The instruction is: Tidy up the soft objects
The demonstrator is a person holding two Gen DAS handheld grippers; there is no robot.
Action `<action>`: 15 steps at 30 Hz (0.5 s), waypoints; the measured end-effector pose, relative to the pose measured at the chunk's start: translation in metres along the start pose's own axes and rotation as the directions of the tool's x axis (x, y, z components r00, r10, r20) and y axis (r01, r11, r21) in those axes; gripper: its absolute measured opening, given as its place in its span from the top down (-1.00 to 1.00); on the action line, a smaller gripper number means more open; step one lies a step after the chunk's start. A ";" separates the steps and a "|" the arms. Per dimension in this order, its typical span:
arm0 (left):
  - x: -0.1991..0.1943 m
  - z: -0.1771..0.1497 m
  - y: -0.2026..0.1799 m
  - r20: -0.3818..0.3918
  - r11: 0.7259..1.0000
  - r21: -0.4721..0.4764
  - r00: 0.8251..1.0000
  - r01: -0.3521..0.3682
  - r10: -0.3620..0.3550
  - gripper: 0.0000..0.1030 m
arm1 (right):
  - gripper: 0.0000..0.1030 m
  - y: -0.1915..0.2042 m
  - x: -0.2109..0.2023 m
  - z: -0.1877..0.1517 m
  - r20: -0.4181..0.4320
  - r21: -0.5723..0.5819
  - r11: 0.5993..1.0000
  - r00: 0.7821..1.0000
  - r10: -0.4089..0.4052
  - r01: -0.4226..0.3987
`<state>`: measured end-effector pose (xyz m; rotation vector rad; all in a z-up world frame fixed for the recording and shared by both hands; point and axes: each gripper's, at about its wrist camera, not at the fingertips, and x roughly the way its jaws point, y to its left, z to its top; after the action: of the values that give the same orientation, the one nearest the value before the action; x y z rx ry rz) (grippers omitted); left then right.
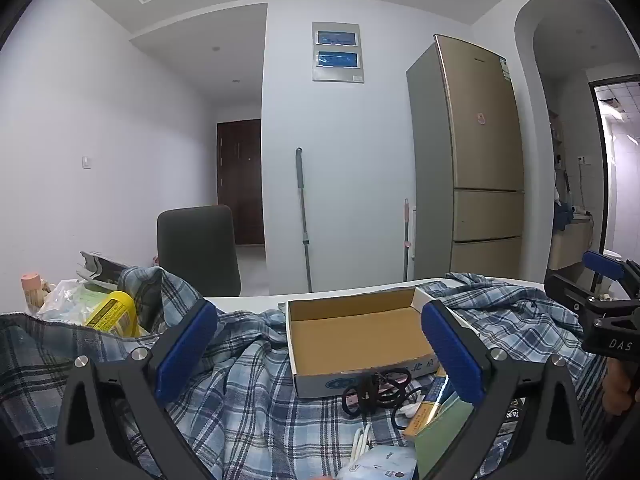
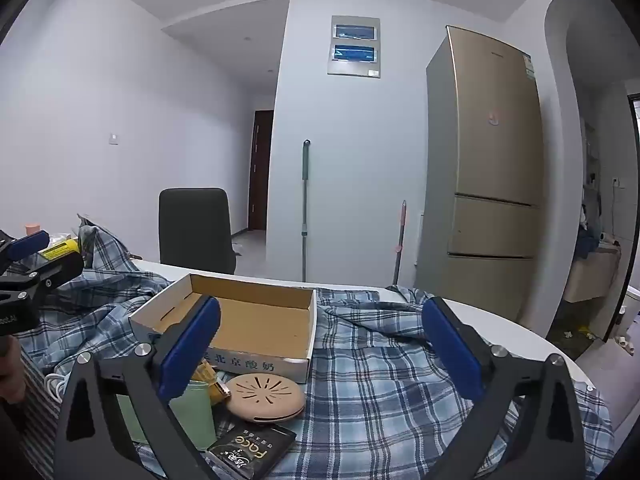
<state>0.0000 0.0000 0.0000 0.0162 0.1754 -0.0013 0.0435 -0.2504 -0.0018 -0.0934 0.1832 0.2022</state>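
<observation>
A blue plaid cloth (image 1: 248, 392) lies crumpled over the table; it also shows in the right wrist view (image 2: 380, 392). An open, empty cardboard box (image 1: 356, 332) sits on it, and shows in the right wrist view (image 2: 256, 320). My left gripper (image 1: 320, 354) is open and empty above the cloth, just in front of the box. My right gripper (image 2: 320, 350) is open and empty above the cloth at the box's near right corner. Black hair ties (image 1: 376, 394) lie in front of the box. A black face-mask packet (image 2: 252, 454) and a white tissue pack (image 1: 376, 466) lie nearby.
A round beige disc (image 2: 266, 396), a green cup (image 2: 192, 408), a white cable (image 1: 362, 442) and a yellow-green carton (image 1: 428, 408) lie near the box. A yellow bottle (image 1: 114, 314) and bags stand at the left. A dark chair (image 1: 198, 250) stands behind the white table (image 2: 520, 332).
</observation>
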 end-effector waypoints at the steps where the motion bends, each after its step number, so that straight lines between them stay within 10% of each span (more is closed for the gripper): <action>1: 0.000 0.000 0.000 0.001 1.000 0.000 1.000 0.001 -0.001 -1.00 | -0.95 -0.001 0.000 -0.001 -0.002 0.000 1.000 1.000 0.003 -0.003; 15: -0.010 0.003 0.000 0.046 1.000 -0.008 0.999 0.028 -0.028 -1.00 | -0.95 0.004 0.000 -0.001 -0.023 -0.024 1.000 1.000 0.012 -0.013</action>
<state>-0.0096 -0.0005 0.0046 0.0050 0.1295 -0.0292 0.0427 -0.2470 -0.0031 -0.1192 0.2046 0.2158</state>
